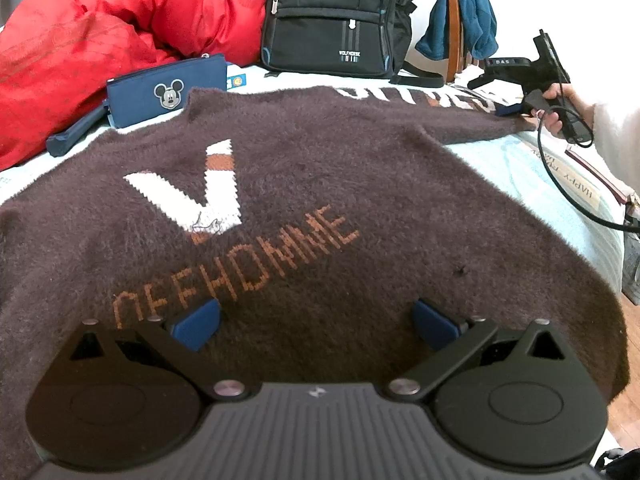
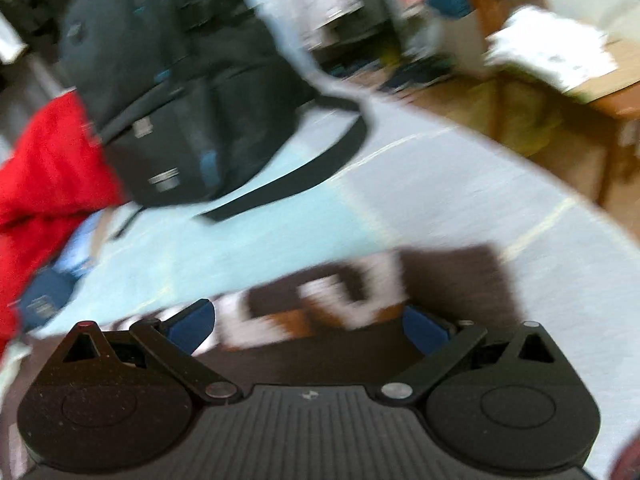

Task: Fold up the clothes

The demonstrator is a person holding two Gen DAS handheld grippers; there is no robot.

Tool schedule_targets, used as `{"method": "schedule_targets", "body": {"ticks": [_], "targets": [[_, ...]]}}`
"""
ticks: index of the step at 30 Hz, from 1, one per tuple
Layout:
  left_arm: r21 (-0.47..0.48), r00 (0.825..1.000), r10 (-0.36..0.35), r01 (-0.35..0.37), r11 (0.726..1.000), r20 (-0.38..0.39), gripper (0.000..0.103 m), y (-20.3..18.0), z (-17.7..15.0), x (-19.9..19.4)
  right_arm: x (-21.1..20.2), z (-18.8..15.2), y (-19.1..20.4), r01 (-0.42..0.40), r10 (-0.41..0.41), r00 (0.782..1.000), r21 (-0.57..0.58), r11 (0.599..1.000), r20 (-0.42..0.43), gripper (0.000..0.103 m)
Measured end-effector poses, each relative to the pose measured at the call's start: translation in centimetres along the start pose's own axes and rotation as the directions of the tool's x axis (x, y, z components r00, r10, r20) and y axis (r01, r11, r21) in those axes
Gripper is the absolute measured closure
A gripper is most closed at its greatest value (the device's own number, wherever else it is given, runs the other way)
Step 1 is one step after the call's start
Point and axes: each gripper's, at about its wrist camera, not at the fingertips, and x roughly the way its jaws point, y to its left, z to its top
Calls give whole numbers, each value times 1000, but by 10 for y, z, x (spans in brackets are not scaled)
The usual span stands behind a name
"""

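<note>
One brown sweater (image 1: 304,184) spread flat, front up, across pale bedsheet (image 1: 516,160). Left gripper (image 1: 316,322) hovering over body near lettering, jaws wide apart, empty. Right gripper (image 2: 308,326) over far sleeve (image 2: 400,292), jaws apart, nothing between; right wrist view motion-blurred, contact with knit not determinable. Fuzzy thick knit: judged soft, limp, moderately heavy, good friction, prone to stretch and drag. Best purchase probably at sleeve cuff and shoulder seam, pinching full thickness. Backpack (image 1: 336,16) well beyond collar.
</note>
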Motion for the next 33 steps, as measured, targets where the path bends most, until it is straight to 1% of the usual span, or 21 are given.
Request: {"method": "schedule_targets", "body": {"ticks": [2,4,5,9,13,14,16,18,19,20,22,23,25,26,27,30,31,33], "targets": [[0,1000,0,0,1000,0,1,0,0,0,-5,-2,10,94,-93,994,-14,995,49,0],[0,1000,0,0,1000,0,1,0,1,1,-3,-8,32,119,-116,992,-89,989,43,0],[0,1000,1,-1,1000,0,1,0,1,1,2,-12,43,123,-121,992,-136,983,27,0],[2,1000,0,0,1000,2,1,0,0,1,23,-26,82,131,-149,988,-316,940,-34,0],[-2,1000,-7,7,1000,0,1,2,1,3,51,-21,75,198,-216,976,-318,927,-21,0],[-2,1000,-9,9,1000,0,1,2,1,3,52,-16,71,191,-209,977,-310,931,-27,0],[-2,1000,-13,13,1000,1,1,3,1,2,50,-6,67,172,-191,981,-277,945,-42,0],[-3,1000,-14,14,1000,1,1,4,0,3,36,3,61,156,-166,985,-212,965,-33,0],[-1,1000,-13,13,1000,1,1,4,0,3,26,4,58,113,-121,992,-190,975,-32,0],[1,1000,-12,12,1000,1,1,3,1,4,19,3,52,52,-61,997,-177,983,-46,0],[1,1000,-11,11,1000,1,1,3,1,4,13,-4,42,44,-59,995,-182,982,-78,0],[1,1000,-11,11,1000,1,1,3,0,4,12,-6,37,93,-111,990,-196,976,-84,0],[1,1000,-8,8,1000,1,1,2,0,3,16,-9,20,228,-245,967,-191,955,-74,0],[1,1000,-7,7,1000,0,1,2,1,3,12,-9,13,266,-275,960,-146,953,-51,0],[3,1000,-5,5,1000,1,1,2,1,3,3,-10,11,271,-274,962,-100,957,-18,0],[7,1000,2,-2,1000,1,1,0,2,2,-17,-16,31,182,-183,983,-120,976,3,0],[10,1000,6,-6,1000,2,1,0,2,1,-20,-20,47,134,-139,990,-164,977,-22,0],[16,1000,14,-14,1000,6,1,-1,2,-1,-26,-29,79,35,-55,996,-249,968,-76,0]]}}
